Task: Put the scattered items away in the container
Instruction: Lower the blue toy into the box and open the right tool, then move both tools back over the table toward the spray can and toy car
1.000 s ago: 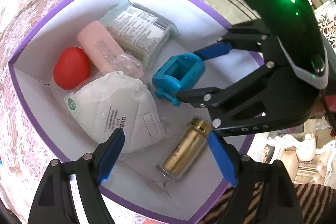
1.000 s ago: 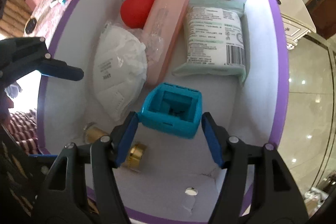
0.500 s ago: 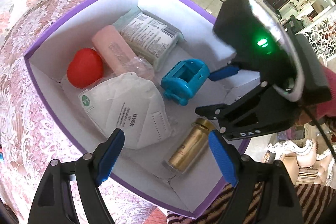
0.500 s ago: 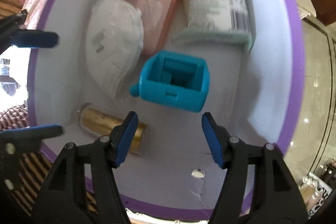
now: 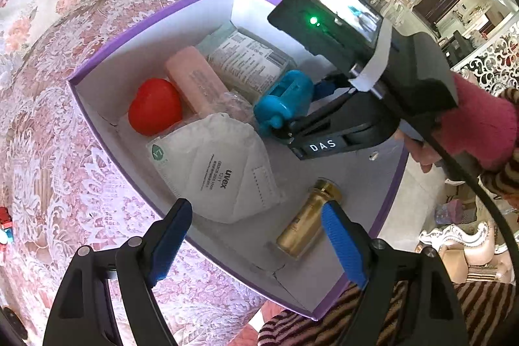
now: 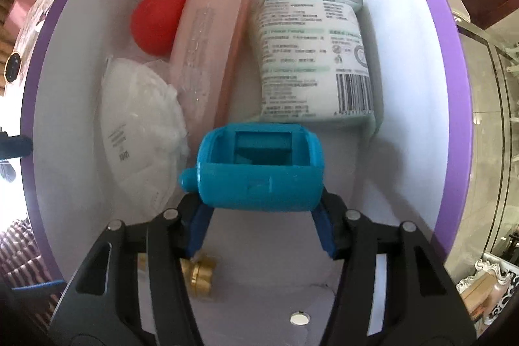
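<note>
The right tool (image 6: pixel 261 218), gripped by a hand (image 5: pixel 418 151) in a pink cuff, points straight down into the purple-rimmed box (image 5: pixel 155 13), its 2 blue fingers (image 6: pixel 199 227) closing on the ends of a blue plastic sharpener-like block (image 6: pixel 256 171), which sits between them; whether the pads already press on it cannot be told. The left tool (image 5: pixel 256 240) hangs steeply tilted over the box's near edge, its jaws wide with nothing between them, one finger (image 5: pixel 172 239) above the rim and the other above a gold bottle (image 5: pixel 305 221). The blue block is a rounded, hollow-topped casing with a small knob at one end, lying near the middle of the white box floor. Beside it lie a white folded face mask (image 5: pixel 223 171) in clear wrap, a red heart-shaped piece (image 5: pixel 154 111), a pink case (image 6: pixel 211 54) and a pale green tissue pack (image 6: pixel 311 64), the last 2 side by side against the far wall. Bare white floor shows to the right of the block and along the near wall, where the gold bottle lies on its side. The box stands on a lace-covered floral tabletop (image 5: pixel 58 151), its right corner at the tabletop's edge
</note>
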Demonstrator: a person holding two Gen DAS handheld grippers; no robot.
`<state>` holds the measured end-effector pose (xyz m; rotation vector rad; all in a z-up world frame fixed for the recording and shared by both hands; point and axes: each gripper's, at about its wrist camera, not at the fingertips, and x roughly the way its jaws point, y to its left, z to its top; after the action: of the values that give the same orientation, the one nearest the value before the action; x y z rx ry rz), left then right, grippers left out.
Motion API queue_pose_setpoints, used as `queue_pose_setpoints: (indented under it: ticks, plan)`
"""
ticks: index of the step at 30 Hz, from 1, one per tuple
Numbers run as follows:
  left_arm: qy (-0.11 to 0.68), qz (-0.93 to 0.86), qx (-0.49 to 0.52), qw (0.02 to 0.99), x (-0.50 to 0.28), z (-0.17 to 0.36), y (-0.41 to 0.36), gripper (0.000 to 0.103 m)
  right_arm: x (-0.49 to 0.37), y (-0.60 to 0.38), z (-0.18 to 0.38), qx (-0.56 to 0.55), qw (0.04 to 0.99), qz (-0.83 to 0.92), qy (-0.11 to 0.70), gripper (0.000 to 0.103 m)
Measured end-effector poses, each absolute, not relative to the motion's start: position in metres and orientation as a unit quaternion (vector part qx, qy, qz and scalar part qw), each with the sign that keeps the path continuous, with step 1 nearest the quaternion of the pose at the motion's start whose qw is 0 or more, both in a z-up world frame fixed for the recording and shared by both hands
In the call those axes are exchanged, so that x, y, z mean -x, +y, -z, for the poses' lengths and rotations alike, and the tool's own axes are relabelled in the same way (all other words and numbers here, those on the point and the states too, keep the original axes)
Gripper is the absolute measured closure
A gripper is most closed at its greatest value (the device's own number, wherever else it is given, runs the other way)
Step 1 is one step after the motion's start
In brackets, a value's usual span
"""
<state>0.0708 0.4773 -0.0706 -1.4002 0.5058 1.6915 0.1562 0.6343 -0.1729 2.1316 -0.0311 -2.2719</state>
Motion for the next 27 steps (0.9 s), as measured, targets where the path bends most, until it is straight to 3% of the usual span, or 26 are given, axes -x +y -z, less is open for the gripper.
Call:
queue_pose_setpoints:
  ticks: [14, 27]
  plan:
    - [0.156, -0.696, 0.528, 0.461, -0.061, 0.049, 0.47, 0.02, -0.228, 0.649, 0.158, -0.696, -0.004, 0.716, -0.06, 0.038]
    - [0.159, -0.699, 0.504, 0.483, -0.044, 0.034, 0.417, 0.018, -0.281, 0.618, 0.099, -0.644, -0.075, 0.757, -0.08, 0.032]
